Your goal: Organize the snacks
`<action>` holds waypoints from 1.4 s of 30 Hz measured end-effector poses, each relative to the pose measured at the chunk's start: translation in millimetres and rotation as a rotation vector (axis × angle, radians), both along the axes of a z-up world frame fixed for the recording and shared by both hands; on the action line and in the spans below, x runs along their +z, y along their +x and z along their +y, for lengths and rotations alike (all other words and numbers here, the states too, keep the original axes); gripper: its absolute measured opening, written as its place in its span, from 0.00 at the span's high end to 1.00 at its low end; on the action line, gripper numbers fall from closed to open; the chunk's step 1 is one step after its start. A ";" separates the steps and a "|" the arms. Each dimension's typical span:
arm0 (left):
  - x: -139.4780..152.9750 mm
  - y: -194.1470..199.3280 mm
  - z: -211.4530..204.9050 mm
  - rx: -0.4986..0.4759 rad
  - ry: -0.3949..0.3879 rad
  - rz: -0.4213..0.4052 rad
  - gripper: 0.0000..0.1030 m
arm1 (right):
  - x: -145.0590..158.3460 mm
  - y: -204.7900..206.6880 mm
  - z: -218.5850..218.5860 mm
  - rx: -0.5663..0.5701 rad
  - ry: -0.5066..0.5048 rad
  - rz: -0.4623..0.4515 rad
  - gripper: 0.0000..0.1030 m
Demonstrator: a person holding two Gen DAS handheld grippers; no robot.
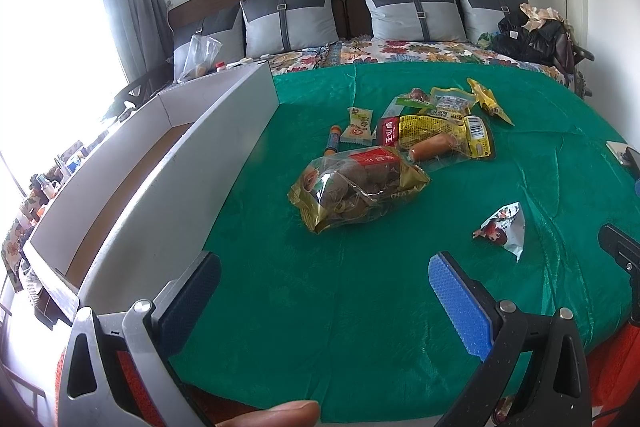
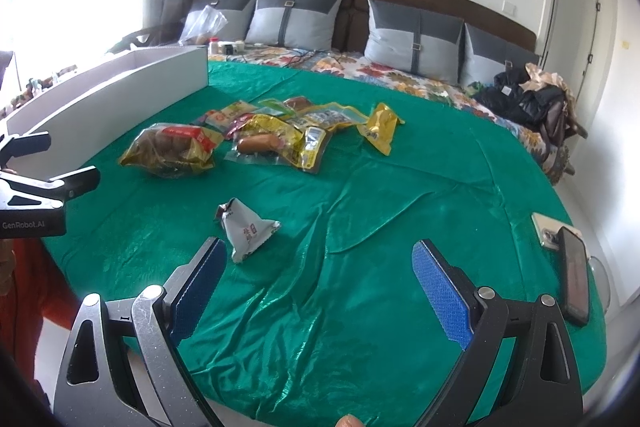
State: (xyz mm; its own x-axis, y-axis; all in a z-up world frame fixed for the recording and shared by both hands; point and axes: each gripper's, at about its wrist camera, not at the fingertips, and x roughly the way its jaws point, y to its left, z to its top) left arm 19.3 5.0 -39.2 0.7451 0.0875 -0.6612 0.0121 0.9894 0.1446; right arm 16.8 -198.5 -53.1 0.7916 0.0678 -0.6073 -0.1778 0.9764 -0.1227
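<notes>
Right gripper (image 2: 320,291), seen from its own wrist camera, hangs with its two blue-padded fingers spread wide and nothing between them, low in the frame above a green cloth (image 2: 360,227) that covers a bed. Just beyond its left finger, a little left of centre, lies a small white triangular snack packet (image 2: 246,233), apart from the pads and not touched. The packet's long axis runs from upper left to lower right of the picture, so it lies at a slant across the line of the fingers.

Left gripper (image 1: 324,299) in its own view is likewise spread and empty at the bottom of the frame. There the same white packet (image 1: 505,229) sits at right of centre, beyond and outside its right finger, so the right gripper looks the nearer of the two to it.

Further up both pictures, near centre, the main heap of snacks rests on the cloth: a large clear bag of brown pieces (image 1: 356,193) nearest the left gripper, and behind it a yellow sausage pack (image 1: 444,139) with other wrappers overlapping. A long white box (image 1: 180,163), open on top, runs along the left side of the left view; it is probably where the snacks go.

A reach for the lone packet would likely need a small shift leftward and forward by the right gripper.
</notes>
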 end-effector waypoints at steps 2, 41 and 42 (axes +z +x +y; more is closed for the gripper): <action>-0.9 0.4 0.7 0.001 -0.002 0.004 0.00 | -1.4 1.0 -0.9 -0.003 0.005 0.011 0.07; -73.3 54.3 23.1 0.061 -0.033 0.240 0.00 | -70.3 107.8 8.7 0.038 0.037 0.314 0.07; -73.5 54.7 24.2 0.063 -0.041 0.243 0.00 | -70.7 113.1 -5.1 -0.016 0.066 0.302 0.07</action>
State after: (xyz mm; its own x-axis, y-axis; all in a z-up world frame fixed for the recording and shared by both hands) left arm 74.0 29.2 -112.7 0.5575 0.0982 -0.8243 -0.0206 0.9943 0.1046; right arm 129.9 -203.6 -123.8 0.5772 0.1036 -0.8100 -0.1809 0.9835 -0.0031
